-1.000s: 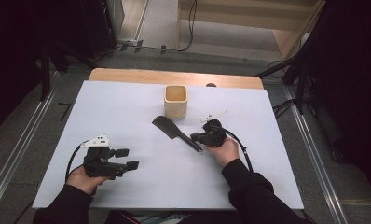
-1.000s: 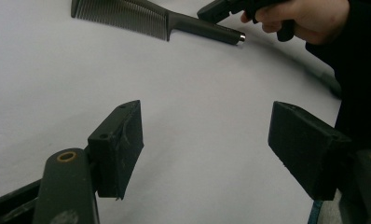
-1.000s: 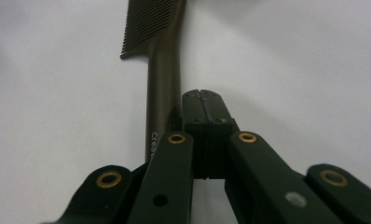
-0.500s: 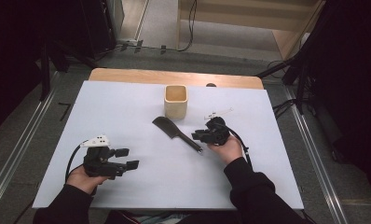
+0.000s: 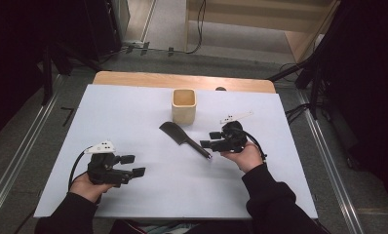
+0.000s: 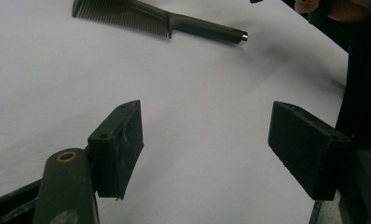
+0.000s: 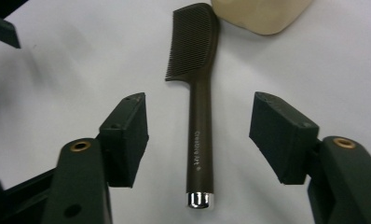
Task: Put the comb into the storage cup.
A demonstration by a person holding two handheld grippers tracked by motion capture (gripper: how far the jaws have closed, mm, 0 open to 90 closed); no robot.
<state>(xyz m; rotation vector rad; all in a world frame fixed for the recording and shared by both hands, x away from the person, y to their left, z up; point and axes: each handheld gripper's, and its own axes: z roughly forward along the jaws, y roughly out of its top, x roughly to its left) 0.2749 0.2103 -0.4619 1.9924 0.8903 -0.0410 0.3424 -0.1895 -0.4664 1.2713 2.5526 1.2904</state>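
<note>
On the white table (image 5: 133, 117), a square cream wooden cup (image 5: 184, 106) stands toward the far edge, with a dark brown plastic tail comb (image 5: 184, 139) lying flat just in front of it. Your right gripper (image 7: 200, 135) hangs over the comb's handle, jaws spread wide either side and gripping nothing. Your left gripper (image 5: 128, 165) rests well apart, likewise spread and empty. The comb looks light, stiff and smooth, likely slippery; take it mid-handle, clear of the fine teeth and the chrome cap (image 7: 200, 199).
</note>
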